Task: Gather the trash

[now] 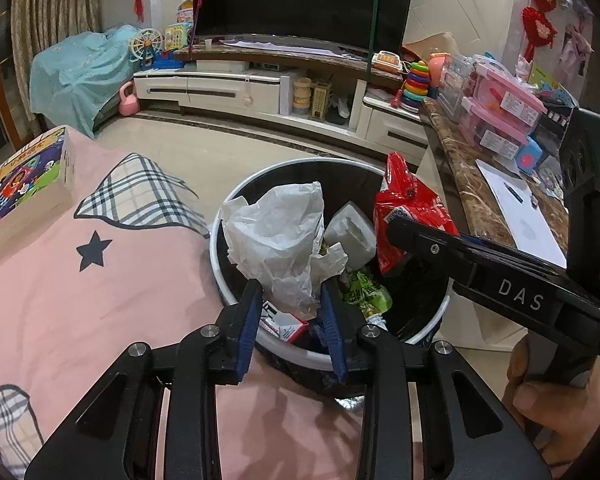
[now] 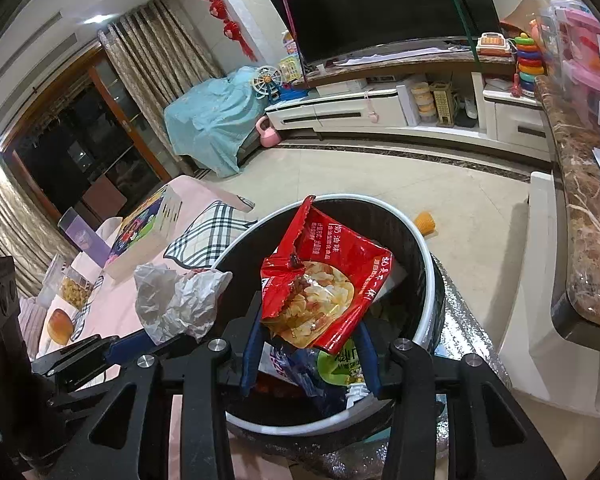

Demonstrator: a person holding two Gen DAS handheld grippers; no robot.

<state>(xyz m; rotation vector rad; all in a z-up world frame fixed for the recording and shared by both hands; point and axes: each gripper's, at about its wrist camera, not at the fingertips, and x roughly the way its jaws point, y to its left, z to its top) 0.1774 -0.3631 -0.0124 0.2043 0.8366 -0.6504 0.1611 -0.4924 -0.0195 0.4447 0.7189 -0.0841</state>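
- While both of your grippers hang over the trash bin, each has exactly one item between its jaws.
- Left gripper: jaws narrowly apart, blue pads pressing one crumpled white paper wad; wad sits above the bin's near-left rim.
- Right gripper: jaws moderately apart, closed on the lower end of one red snack bag; bag is torn open at the top and held over the bin mouth.
- From the left wrist view, the red bag sits at the bin's right side with the right gripper's finger across it.
- One bin: round, black inside, white rim, standing on the floor between the pink cloth bench and the marble counter.
- Already in the bin, countable: one white plastic container, one green wrapper, one red-and-white small box. More underneath, can't separate it.
- Bench holds one colourful box; right wrist view adds one bread roll and one clear tub of yellow snacks.
- One hand visible, gripping the right gripper's handle.
- One orange item on the floor beyond the bin; can't identify it.
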